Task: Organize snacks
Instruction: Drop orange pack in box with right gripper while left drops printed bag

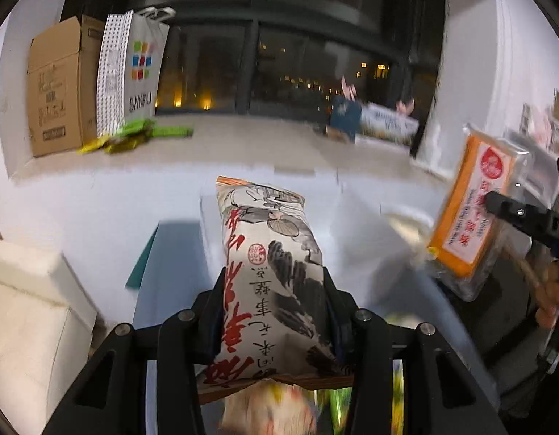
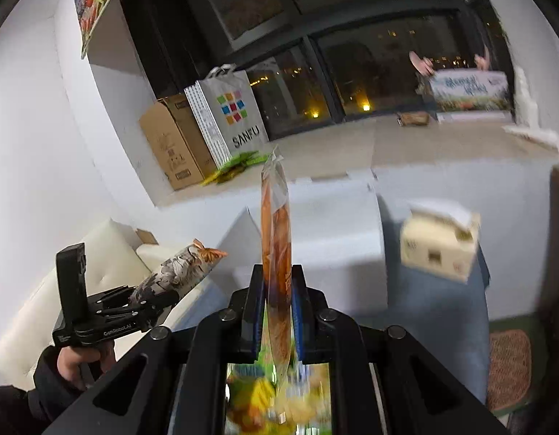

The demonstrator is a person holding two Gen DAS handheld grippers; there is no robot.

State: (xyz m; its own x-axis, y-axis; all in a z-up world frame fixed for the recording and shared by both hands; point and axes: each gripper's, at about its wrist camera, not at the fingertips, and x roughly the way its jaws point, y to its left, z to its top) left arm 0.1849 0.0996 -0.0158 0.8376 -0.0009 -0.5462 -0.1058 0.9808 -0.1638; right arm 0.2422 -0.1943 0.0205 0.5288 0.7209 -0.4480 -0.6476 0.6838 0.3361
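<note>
Snacks are up in both grippers now, lifted clear of a blurred heap of yellow and green packets (image 2: 279, 395) below! Around them: a white cushioned seat (image 1: 29, 322) on the left, a white table (image 2: 337, 224) ahead, and a small cream box (image 2: 438, 246) to the right of it, too blurred to place. On the window ledge (image 1: 243, 137) stand a cardboard box (image 1: 58, 87) and, touching it, a bag reading SANFU (image 1: 134, 69), green packets (image 1: 134, 134) at their foot. The left gripper (image 1: 272, 290) clamps an ink-painted packet (image 1: 272, 253) with red Chinese lettering, long axis pointing straight away along the fingers. The right gripper (image 2: 277, 290) is squeezed tight on a flat orange packet (image 2: 275, 239), edge-on in its own camera and pointing forward and up; its small print is unreadable.
</note>
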